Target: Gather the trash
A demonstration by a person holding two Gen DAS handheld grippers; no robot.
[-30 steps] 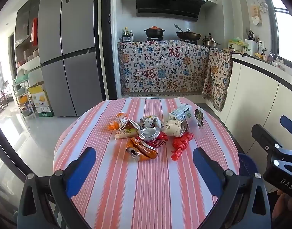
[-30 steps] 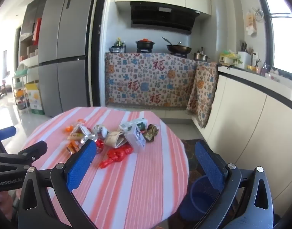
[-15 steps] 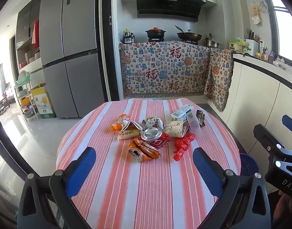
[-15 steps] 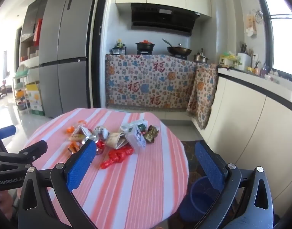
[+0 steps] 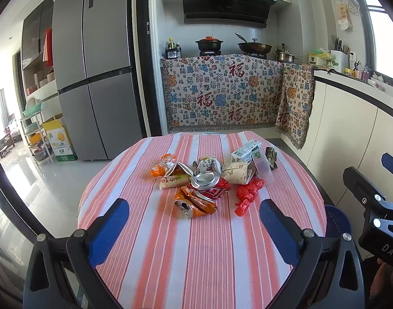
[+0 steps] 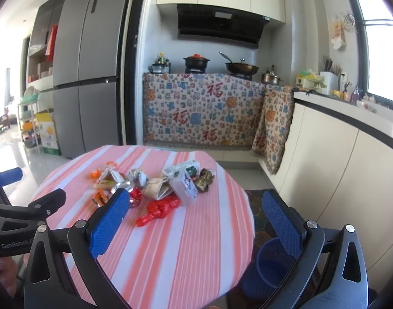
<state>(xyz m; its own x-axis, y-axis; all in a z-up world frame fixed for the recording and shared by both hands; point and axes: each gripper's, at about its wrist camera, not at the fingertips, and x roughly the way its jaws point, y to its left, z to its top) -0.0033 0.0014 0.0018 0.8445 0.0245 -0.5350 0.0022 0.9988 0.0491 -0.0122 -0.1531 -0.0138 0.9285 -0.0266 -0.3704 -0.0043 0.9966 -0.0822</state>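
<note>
Both the left gripper and right gripper hover with jaws wide apart before trash heaped on a striped table.

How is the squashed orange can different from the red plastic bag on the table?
The orange can is shiny metal, crushed, with its round open top facing the camera; the red plastic bag is soft, crinkly and twisted into a long knotted strip. The can lies toward the left of the pile, the bag toward the right, nearer the blue bin. Both lie on the striped tablecloth, untouched by either claw.
</note>
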